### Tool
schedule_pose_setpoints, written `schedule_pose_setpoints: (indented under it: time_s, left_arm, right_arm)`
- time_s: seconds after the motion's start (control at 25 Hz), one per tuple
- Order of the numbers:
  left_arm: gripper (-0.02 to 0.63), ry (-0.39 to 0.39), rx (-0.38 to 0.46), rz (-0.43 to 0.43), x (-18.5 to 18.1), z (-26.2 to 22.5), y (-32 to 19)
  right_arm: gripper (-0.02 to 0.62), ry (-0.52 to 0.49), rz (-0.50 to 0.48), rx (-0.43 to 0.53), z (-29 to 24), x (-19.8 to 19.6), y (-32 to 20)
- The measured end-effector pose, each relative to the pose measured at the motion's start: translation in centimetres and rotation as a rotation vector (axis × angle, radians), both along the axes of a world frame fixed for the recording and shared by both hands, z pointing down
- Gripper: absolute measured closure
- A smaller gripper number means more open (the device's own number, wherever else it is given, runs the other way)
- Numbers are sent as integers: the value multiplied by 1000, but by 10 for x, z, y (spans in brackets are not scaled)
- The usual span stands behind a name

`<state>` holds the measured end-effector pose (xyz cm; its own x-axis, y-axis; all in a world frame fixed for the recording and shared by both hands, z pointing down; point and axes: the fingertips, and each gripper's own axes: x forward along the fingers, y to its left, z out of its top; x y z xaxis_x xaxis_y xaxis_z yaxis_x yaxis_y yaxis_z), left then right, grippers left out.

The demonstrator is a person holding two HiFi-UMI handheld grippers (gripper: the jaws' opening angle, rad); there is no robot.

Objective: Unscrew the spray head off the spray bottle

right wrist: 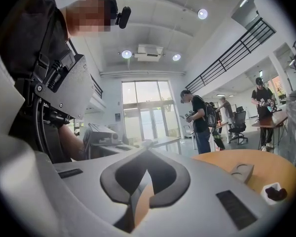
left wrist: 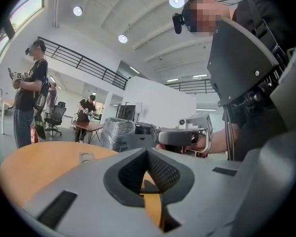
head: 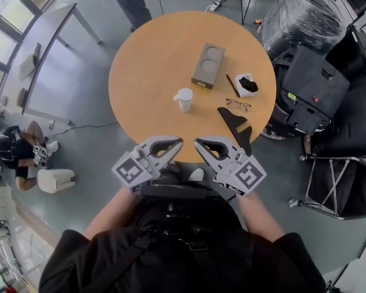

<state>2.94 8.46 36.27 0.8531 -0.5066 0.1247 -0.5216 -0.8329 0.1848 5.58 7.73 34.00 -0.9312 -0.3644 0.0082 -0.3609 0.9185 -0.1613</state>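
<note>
1. Round orange-brown wooden tabletop (head: 146, 72) filled the middle of the head view, with grey floor all around it. No spray bottle and no spray head could be picked out on it, or in either gripper view. Where the bottle stood could not be told.
2. Grey plastic left claw (head: 174, 144) and matching right claw (head: 202, 144) hung side by side at the tabletop's near edge, close to the person's chest, tips angled toward each other. Both were clenched on nothing: each gripper view showed the jaws met at the tip with only tabletop behind. Judged: task not begun. Finding, steadying and unscrewing all remained.
3. Grey rectangular cardboard tray (head: 202, 75) with two round wells lay past centre. Both wells looked empty.
4. Flat black angular piece (head: 235, 124) lay near the right edge, well apart from the tray.
5. Small white cup (head: 184, 99) stood upright near centre. Contents could not be made out.
6. Small white square dish (head: 240, 78) held one black lump (head: 249, 85).
7. Wire-rimmed glasses (head: 238, 105) lay near the dish, and a thin dark stick (head: 232, 85) lay just beside it.
</note>
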Motion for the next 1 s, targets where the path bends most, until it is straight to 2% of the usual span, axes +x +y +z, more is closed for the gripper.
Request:
schedule_pose_setpoints:
  time_s: [0.2, 0.44, 0.56, 0.76, 1.0]
  left_arm:
    - [606, -17, 14, 30, -25, 6, -44]
    - [606, -32, 16, 34, -64, 37, -93]
    - [606, -36, -14, 24, -82, 62, -116]
    - [604, -47, -66, 58, -105, 112, -147]
    - [595, -52, -80, 65, -110, 174, -176]
  right_arm:
    - [588, 36, 63, -1, 5, -20, -47]
    - [588, 70, 122, -35, 36, -50, -99]
    - [588, 87, 148, -72, 64, -65, -123]
    - [588, 99, 193, -110, 103, -88, -157]
    - [588, 123, 244, -132, 151, -88, -183]
